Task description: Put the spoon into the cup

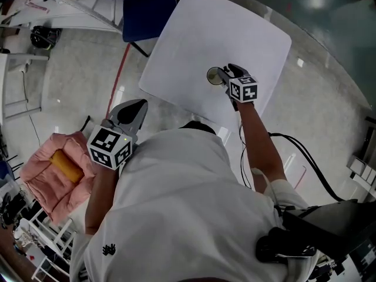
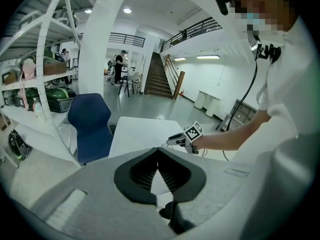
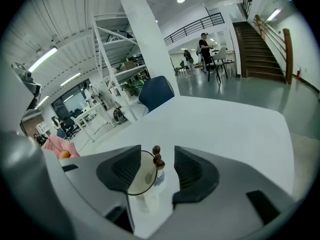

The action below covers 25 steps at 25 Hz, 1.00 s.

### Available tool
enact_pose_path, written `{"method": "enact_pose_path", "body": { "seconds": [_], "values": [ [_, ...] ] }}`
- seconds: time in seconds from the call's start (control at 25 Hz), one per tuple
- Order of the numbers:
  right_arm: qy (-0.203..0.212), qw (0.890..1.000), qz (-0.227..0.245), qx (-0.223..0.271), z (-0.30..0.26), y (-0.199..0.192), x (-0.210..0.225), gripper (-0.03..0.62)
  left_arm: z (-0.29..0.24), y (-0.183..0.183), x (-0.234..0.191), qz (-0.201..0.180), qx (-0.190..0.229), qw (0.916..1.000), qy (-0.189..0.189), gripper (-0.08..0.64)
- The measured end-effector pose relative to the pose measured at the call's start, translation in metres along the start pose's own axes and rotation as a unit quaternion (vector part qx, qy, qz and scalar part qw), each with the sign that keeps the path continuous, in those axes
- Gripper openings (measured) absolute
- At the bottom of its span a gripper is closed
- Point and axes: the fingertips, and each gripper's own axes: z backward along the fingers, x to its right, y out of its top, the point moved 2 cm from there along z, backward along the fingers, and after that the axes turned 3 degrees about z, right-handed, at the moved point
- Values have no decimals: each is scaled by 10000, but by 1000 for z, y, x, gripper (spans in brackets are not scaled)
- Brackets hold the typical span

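- Spoon stands in the cup, with its beaded handle at the rim's 2 o'clock.
- Right gripper: jaws apart, flanking the handle. Left gripper: jaws together, empty.
- Risk: pulling back carelessly could snag the handle and tip the cup.

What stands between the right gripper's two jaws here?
The right gripper view shows the spoon with a brown beaded handle, standing in the pale dark-rimmed cup, between the jaws of the open right gripper, touching neither.
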Motion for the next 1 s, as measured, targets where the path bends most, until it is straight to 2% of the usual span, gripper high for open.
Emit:
{"method": "enact_pose_path", "body": {
  "seconds": [0.2,0.6,0.68,0.88,1.0],
  "values": [
    [-339,9992,33,207,24,11,-5,259,17,-10,-4,-52,140,9997,-189,11],
    [-803,9951,-73,567,93,-2,-76,232,69,-44,-5,-193,337,9968,-702,11],
    [-861,9938,-156,684,109,-9,-97,197,81,-51,-4,-225,391,9957,-807,11],
    [-892,9926,-235,794,146,-31,-161,20,112,-72,2,-282,501,9927,-1063,11],
    [-750,9941,-158,763,156,-41,-204,9,131,-88,1,-286,548,9911,-1182,11]
  ]
}}
